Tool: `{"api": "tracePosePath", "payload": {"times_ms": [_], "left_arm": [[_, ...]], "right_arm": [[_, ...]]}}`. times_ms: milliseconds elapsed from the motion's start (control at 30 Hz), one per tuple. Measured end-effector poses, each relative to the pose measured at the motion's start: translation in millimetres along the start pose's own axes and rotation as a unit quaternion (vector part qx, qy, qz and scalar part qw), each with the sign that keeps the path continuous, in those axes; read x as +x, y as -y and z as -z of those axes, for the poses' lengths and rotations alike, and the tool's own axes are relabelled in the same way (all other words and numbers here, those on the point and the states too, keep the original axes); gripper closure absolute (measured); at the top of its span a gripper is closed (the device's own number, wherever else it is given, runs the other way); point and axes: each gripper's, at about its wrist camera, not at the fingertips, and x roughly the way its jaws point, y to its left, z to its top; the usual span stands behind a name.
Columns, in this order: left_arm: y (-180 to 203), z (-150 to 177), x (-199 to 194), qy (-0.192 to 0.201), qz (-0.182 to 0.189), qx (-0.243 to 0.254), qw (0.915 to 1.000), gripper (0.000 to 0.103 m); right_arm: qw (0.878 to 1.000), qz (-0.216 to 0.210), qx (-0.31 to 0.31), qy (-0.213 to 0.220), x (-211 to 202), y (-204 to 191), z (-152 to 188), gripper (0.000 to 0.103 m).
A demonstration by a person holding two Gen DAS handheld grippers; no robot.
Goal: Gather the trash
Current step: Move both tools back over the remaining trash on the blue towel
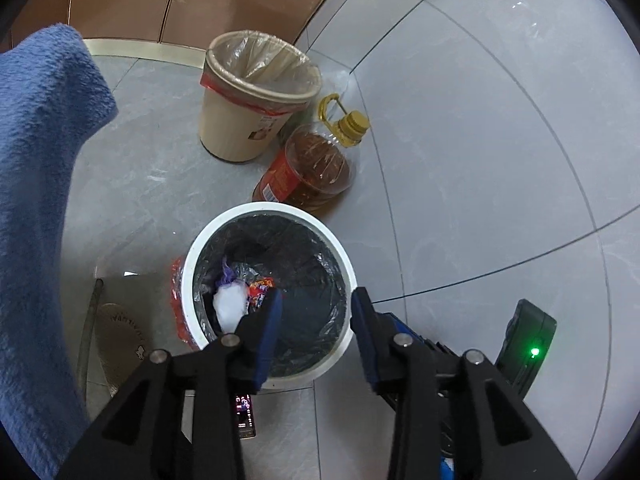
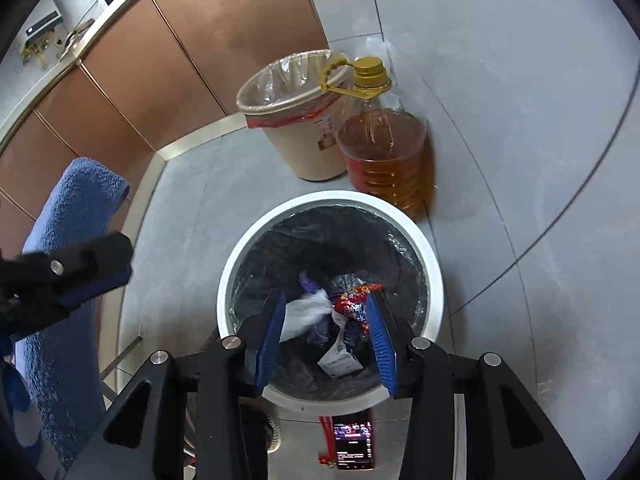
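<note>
Two bins stand on the tiled floor: a white bin point(image 2: 330, 300) with a black liner and a beige bin point(image 2: 296, 120) near the cabinet base. One oil bottle point(image 2: 384, 140) stands between them, label unreadable. Trash point(image 2: 340, 312) lies inside the white bin. Left tongs point(image 1: 316, 300) and right tongs point(image 2: 326, 308) hang over its rim, jaws partly open, holding nothing. One blue towel point(image 1: 40, 200) hangs at left.

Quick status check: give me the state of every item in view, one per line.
White round bin with black liner: upright, holds wrappers and crumpled paper.
Beige bin with clear liner: upright, looks empty.
Amber oil jug with yellow cap: upright, capped.
Phone: on the floor, screen lit.
Left gripper: open, empty.
Right gripper: open, empty.
</note>
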Motion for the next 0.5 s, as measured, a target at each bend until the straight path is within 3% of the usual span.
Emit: {"api": "tracePosePath", "payload": {"times_ms": [233, 500], "left_arm": [[12, 12, -61, 0.059, -0.003, 0.017, 0.9981, 0.068], [26, 40, -170, 0.162, -0.025, 0.054, 0.9850, 0.068]], "right_arm": [[0.999, -0.001, -0.009, 0.032, -41, -16, 4, 0.060], [0.993, -0.019, -0.051, 0.105, -125, -67, 5, 0.056]]}}
